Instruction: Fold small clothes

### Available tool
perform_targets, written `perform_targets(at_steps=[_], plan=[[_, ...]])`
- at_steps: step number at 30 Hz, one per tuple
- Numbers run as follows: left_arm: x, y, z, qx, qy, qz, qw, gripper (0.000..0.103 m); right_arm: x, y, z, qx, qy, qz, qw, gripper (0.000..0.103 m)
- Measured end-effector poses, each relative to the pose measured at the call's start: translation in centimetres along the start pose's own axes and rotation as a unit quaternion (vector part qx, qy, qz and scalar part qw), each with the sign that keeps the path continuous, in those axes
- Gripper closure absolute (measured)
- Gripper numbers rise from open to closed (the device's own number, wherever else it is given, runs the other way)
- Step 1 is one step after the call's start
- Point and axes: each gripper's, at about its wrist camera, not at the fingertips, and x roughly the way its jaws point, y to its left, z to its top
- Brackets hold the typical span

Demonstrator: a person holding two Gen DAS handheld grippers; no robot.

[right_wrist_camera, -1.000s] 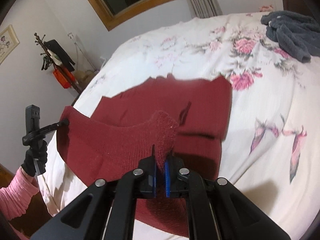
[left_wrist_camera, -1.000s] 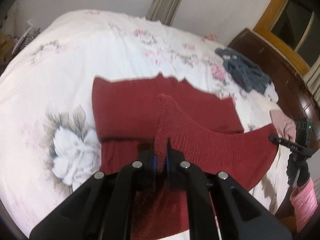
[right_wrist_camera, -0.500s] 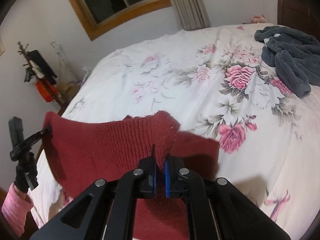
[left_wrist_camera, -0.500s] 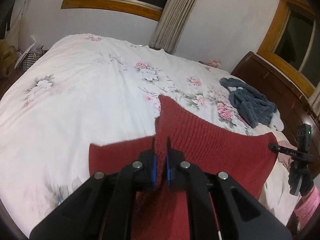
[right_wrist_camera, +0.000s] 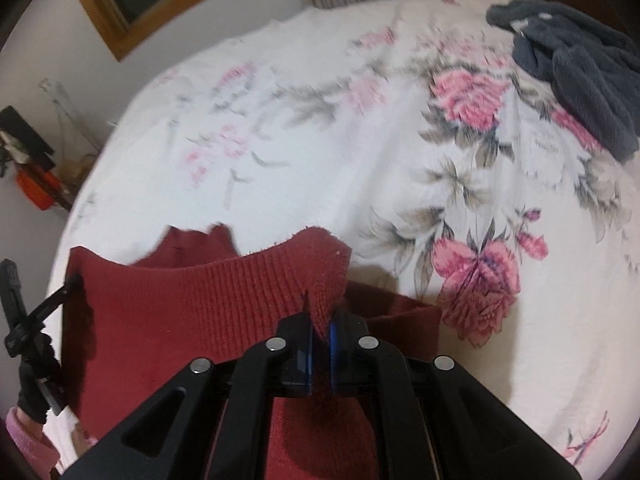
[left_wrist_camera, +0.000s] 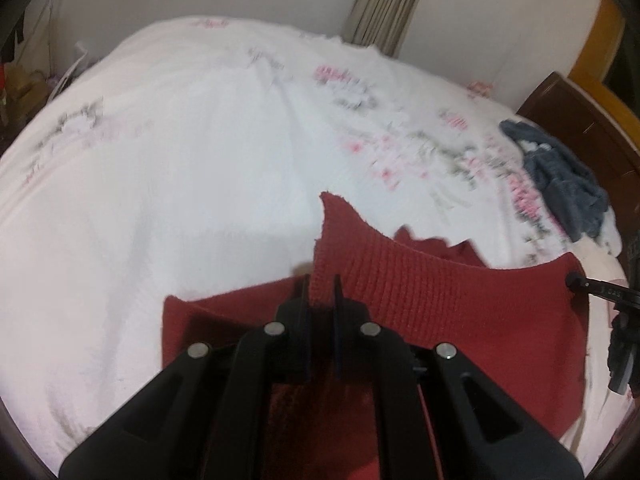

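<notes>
Bed (left_wrist_camera: 192, 152) fills both views: white cover printed with pink roses and grey-green leaves, sharper in the right wrist view (right_wrist_camera: 472, 96), smeared by blur in the left.

Red knit garment (left_wrist_camera: 460, 312) at the near edge of the bed, held up by its ribbed edge between the two grippers. The ribbed band sags in a shallow curve from one pinched corner to the other; a lower layer of the same fabric lies flat on the cover beneath it. Same garment in the right wrist view (right_wrist_camera: 192, 304), with a second red edge showing behind the raised band.

Dark blue-grey fleece garment (left_wrist_camera: 568, 184) bunched at the far right of the bed near the dark wooden headboard (left_wrist_camera: 576, 120); well apart from the red knit.

Left gripper (left_wrist_camera: 321, 280): jaws nearly closed, pinching a corner of the red knit, which stands up in a peak above the fingertips.

Right gripper (right_wrist_camera: 319, 312): jaws likewise drawn in tight on the other corner, fabric bulging over the tips.

Pink sleeve (right_wrist_camera: 28, 436) and black-gloved hand (right_wrist_camera: 34, 380) at lower left of the right wrist view; grip on the handle probably firm, too dark to confirm.
</notes>
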Motion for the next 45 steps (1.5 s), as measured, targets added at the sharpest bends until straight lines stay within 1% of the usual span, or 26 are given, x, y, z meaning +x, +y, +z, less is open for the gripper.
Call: perform_targets(at_steps=[2,5,7,10,12,13,15,16,17,18,19,20,22,24,26,29,32,34,35,36,37,39,40,42,43,45], plan=[[1.3,0.3,-0.3,0.004,0.013,0.012,0.9998,0.096,1.5,-0.4,-0.5,0.005,0.013,-0.010,1.000,0.097],[2.4,1.2,-0.5,-0.007,0.024,0.014,0.9996,0.093,3.1,-1.0,-1.3,0.014,0.025,-0.020,0.999,0.096],[2.9,1.7,-0.8,-0.011,0.028,0.018,0.9994,0.088,3.7,-1.2,-1.5,0.015,0.028,-0.024,0.999,0.096],[3.6,2.8,-1.3,-0.028,0.038,0.018,0.9987,0.075,4.3,-1.3,-1.9,0.015,0.030,-0.029,0.999,0.093],[3.4,3.4,-1.4,-0.045,0.040,0.008,0.9981,0.070,4.0,-1.4,-2.0,0.015,0.027,-0.030,0.999,0.088],[3.2,3.6,-1.5,-0.053,0.040,0.003,0.9978,0.070,3.6,-1.5,-2.0,0.018,0.024,-0.025,0.999,0.084],[1.7,4.0,-1.3,-0.062,0.033,0.001,0.9975,0.065,2.4,-1.7,-2.0,0.025,0.014,-0.023,0.999,0.071],[1.0,4.2,-1.2,-0.064,0.025,-0.003,0.9977,0.062,1.0,-1.9,-2.3,0.027,0.000,-0.011,1.000,0.069],[-0.5,4.3,-1.2,-0.061,0.009,0.006,0.9981,0.053,-0.1,-2.1,-2.5,0.024,-0.010,-0.008,1.000,0.067],[-1.6,4.4,-1.2,-0.058,-0.001,0.020,0.9981,0.048,-1.2,-2.2,-2.8,0.021,-0.017,-0.007,1.000,0.064],[-2.8,4.3,-1.2,-0.056,-0.012,0.026,0.9980,0.047,-2.1,-2.5,-3.2,0.021,-0.017,-0.005,1.000,0.063],[-4.4,4.2,-1.3,-0.054,-0.026,0.027,0.9978,0.045,-3.2,-3.0,-3.9,0.027,-0.008,-0.002,1.000,0.063],[-7.0,3.3,-1.8,-0.044,-0.035,0.044,0.9975,0.041,-4.6,-3.6,-5.3,0.030,0.001,0.001,1.000,0.063],[-8.9,1.8,-2.9,-0.033,-0.041,0.036,0.9980,0.036,-5.9,-4.1,-7.3,0.025,0.014,0.005,1.000,0.063],[-9.5,0.3,-3.9,-0.026,-0.026,0.025,0.9990,0.030,-6.3,-4.6,-9.2,0.030,0.032,0.019,0.999,0.063],[-8.8,-2.1,-6.0,-0.021,0.020,-0.018,0.9994,0.030,-6.4,-5.3,-11.8,0.040,0.055,0.032,0.997,0.063],[-7.4,-3.4,-7.8,-0.015,0.055,-0.023,0.9981,0.030,-6.0,-5.7,-13.5,0.045,0.071,0.036,0.996,0.063],[-6.5,-3.8,-8.8,-0.010,0.068,-0.016,0.9975,0.030,-5.5,-5.6,-14.5,0.048,0.087,0.051,0.994,0.074],[-6.0,-4.0,-9.4,-0.006,0.079,-0.011,0.9968,0.030,-5.4,-5.5,-14.8,0.049,0.092,0.059,0.993,0.090],[-5.7,-4.0,-9.8,-0.003,0.086,-0.010,0.9962,0.030,-5.4,-5.4,-15.2,0.050,0.094,0.066,0.992,0.093],[-5.4,-3.9,-10.1,-0.002,0.091,-0.009,0.9958,0.030,-5.7,-5.2,-15.4,0.046,0.089,0.067,0.993,0.094],[-4.8,-3.5,-10.7,-0.003,0.100,-0.007,0.9949,0.030,-6.2,-5.1,-15.5,0.039,0.082,0.054,0.994,0.095],[-4.6,-3.2,-10.9,-0.006,0.103,-0.007,0.9946,0.030,-6.3,-5.4,-15.6,0.045,0.085,0.043,0.994,0.096],[-4.0,-2.5,-11.3,-0.014,0.109,-0.015,0.9939,0.031,-5.6,-6.1,-16.0,0.057,0.102,0.037,0.992,0.096],[-3.9,-2.3,-11.4,-0.015,0.109,-0.018,0.9938,0.031,-5.0,-6.2,-16.3,0.057,0.110,0.028,0.992,0.096],[-3.9,-2.2,-11.5,-0.014,0.106,-0.017,0.9941,0.031,-4.5,-6.1,-16.6,0.051,0.111,0.022,0.992,0.096]])
